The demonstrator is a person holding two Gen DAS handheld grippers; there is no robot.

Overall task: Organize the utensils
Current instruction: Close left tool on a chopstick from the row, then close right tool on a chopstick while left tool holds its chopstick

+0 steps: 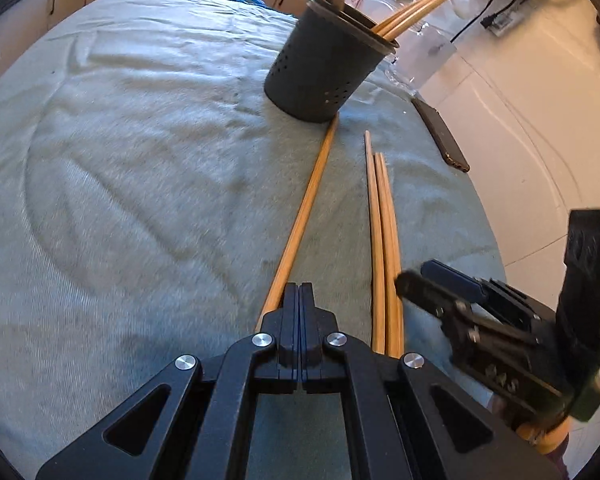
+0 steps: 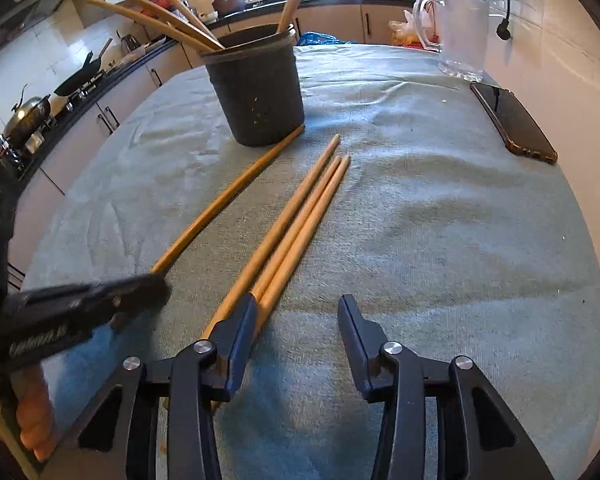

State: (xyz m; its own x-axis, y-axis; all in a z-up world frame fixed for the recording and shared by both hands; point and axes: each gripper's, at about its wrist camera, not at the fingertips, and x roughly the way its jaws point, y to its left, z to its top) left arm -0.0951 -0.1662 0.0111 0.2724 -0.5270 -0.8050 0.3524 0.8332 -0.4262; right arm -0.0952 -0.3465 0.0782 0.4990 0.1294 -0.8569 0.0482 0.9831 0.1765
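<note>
A dark perforated utensil holder (image 1: 324,66) (image 2: 258,88) stands on the grey-green cloth and holds several wooden chopsticks. A single chopstick (image 1: 304,216) (image 2: 228,200) lies on the cloth with its far tip at the holder's base. Three more chopsticks (image 1: 384,240) (image 2: 296,224) lie side by side to its right. My left gripper (image 1: 299,290) is shut and empty, beside the near end of the single chopstick. My right gripper (image 2: 298,304) is open, its left finger over the near ends of the three chopsticks. It also shows in the left wrist view (image 1: 420,284).
A dark phone (image 1: 440,136) (image 2: 512,120) lies near the cloth's right edge. A clear glass jug (image 2: 460,36) stands at the back right. Kitchen cabinets and a stove with pans (image 2: 32,112) lie beyond the table on the left.
</note>
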